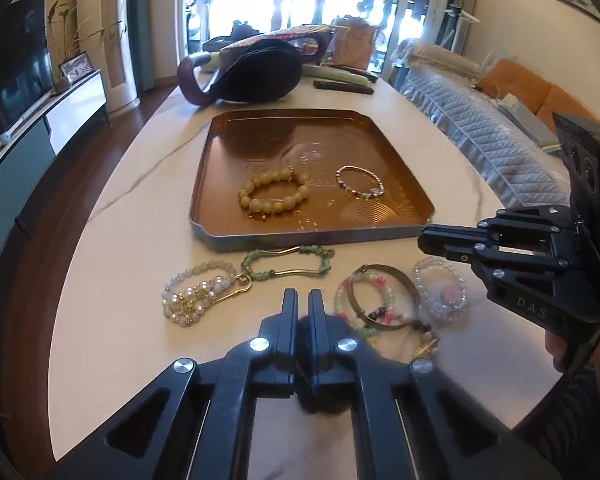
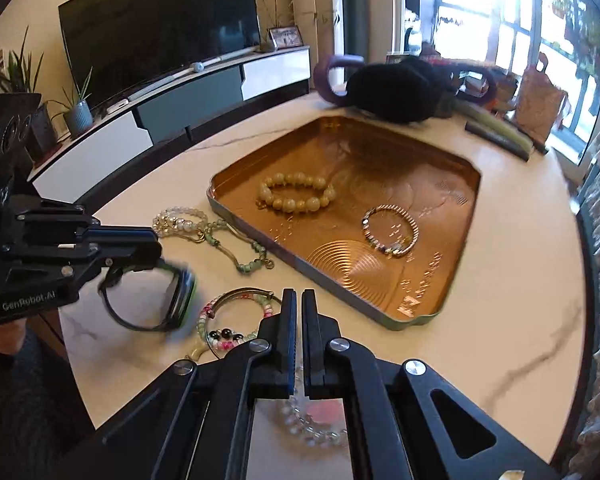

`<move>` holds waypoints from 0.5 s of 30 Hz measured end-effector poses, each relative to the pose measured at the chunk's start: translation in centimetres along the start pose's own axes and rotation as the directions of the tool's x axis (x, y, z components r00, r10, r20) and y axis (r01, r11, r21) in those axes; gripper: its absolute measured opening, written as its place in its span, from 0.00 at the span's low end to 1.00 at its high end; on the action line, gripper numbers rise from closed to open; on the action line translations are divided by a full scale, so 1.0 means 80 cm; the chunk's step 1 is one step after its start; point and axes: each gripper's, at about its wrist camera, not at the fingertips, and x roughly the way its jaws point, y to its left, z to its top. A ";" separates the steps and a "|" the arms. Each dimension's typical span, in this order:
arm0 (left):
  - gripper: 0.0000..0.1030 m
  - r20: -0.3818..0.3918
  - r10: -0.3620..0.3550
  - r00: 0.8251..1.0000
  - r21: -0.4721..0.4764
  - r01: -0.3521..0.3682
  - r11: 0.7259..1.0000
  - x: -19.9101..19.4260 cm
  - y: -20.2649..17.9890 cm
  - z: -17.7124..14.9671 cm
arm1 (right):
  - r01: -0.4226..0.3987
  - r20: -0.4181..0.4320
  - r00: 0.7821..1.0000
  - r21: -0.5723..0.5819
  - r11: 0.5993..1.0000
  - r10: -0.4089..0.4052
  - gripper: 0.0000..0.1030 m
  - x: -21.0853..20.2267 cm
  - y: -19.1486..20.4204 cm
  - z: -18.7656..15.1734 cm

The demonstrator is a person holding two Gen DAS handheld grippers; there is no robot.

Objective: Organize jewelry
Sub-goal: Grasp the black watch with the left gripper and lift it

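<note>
Right wrist view: left gripper (image 2: pixel 156 260) has its jaws closed on a dark bangle (image 2: pixel 152 300) with a green edge, hanging off the tabletop (image 2: pixel 500 340) and motion-blurred. In the left wrist view the same thing shows only as a dark blur between the left gripper's jaws. Judgement: a rigid hoop, light, likely smooth and slippery; pinching across the band works, but it can swing or rotate in the grip.

Right gripper (image 2: pixel 299 300) has its jaws narrow, nearly together, nothing seen between them; it hovers over the clear bead bracelet (image 2: pixel 312 424), partly hidden under the gripper body.

Gold tray (image 1: pixel 308 236) already holds a yellow bead bracelet (image 1: pixel 274 194) and a thin metal link bracelet (image 1: pixel 360 182), lying apart. Left on the tabletop, in front of the tray: pearl bracelet (image 1: pixel 198 294), green bead bracelet with gold bars (image 1: pixel 288 262) touching it, metal bangle (image 1: pixel 384 294) overlapping a pink-green bead bracelet (image 1: pixel 364 312).

Handling guess: beaded ones are probably strung, so floppy and light; pinch across one strand at the outer side, not the whole loop. Overlapping pieces may drag each other. Clear beads could be glass, so set down gently. Metal bangle is stiff; grip the band edge.

Dark bag (image 1: pixel 256 72) sits beyond the tray.
</note>
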 end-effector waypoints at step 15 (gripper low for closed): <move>0.48 -0.128 0.182 0.975 0.128 -0.165 0.978 0.040 -0.013 -0.028 | -0.004 -0.119 0.993 -0.092 0.996 -0.007 0.15 0.053 0.017 -0.019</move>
